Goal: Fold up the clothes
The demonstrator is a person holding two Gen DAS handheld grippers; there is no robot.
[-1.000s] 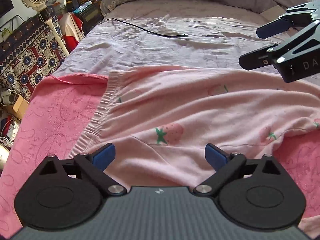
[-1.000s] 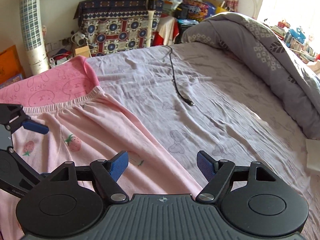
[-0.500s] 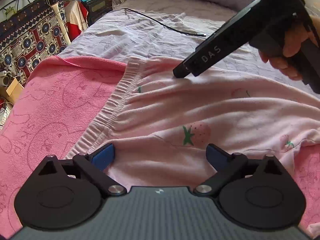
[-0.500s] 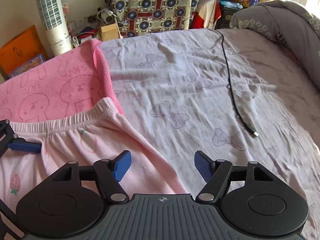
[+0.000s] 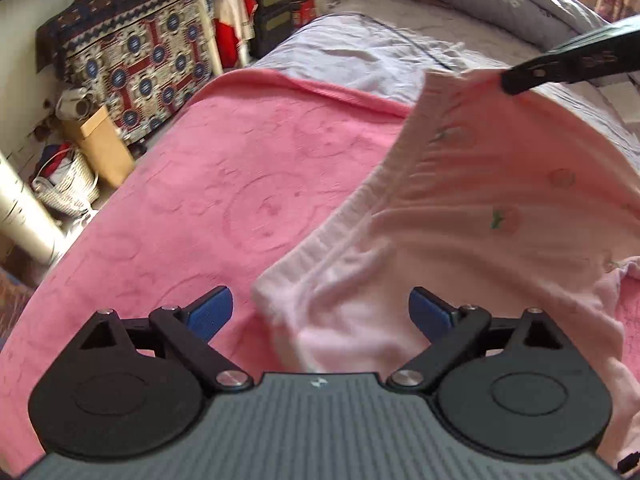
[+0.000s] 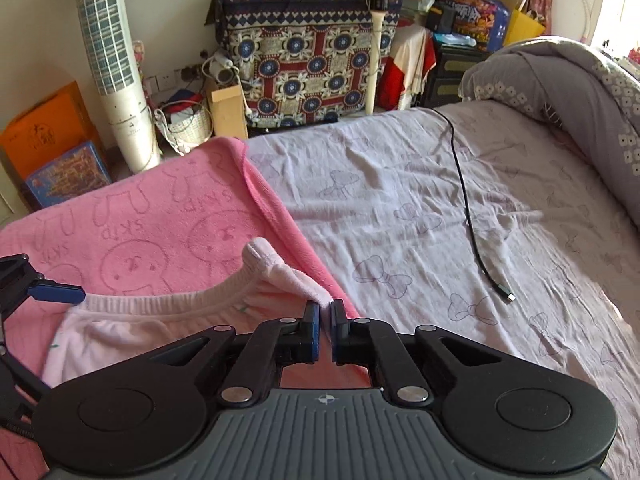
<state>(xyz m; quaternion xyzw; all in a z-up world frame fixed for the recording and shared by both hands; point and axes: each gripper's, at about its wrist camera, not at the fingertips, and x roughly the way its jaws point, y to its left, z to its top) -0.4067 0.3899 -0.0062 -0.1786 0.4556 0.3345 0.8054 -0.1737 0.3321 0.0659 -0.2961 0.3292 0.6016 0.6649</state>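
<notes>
Garment: the pale pink strawberry-print shorts with a ribbed elastic waistband (image 5: 472, 208) lay on the bright pink terry towel (image 5: 248, 184) spread over the lilac bed sheet (image 6: 420, 208), filling the lower right of the left wrist view.
Right tool: the right tool (image 6: 325, 330) was clamped on the waistband's far corner, low in the centre of its own view; its jaws had just been closing, with cloth between them.
Left tool: the left tool (image 5: 320, 312) stood wide, pads clear of the cloth, over the waistband's near corner.
Progress: early, by my reading; one corner was gripped, no crease was made, and the other corner and the fold itself were left.
Change: a second earlier both tools stood wide and the shorts lay flat; now the far waistband corner was raised off the towel.
</notes>
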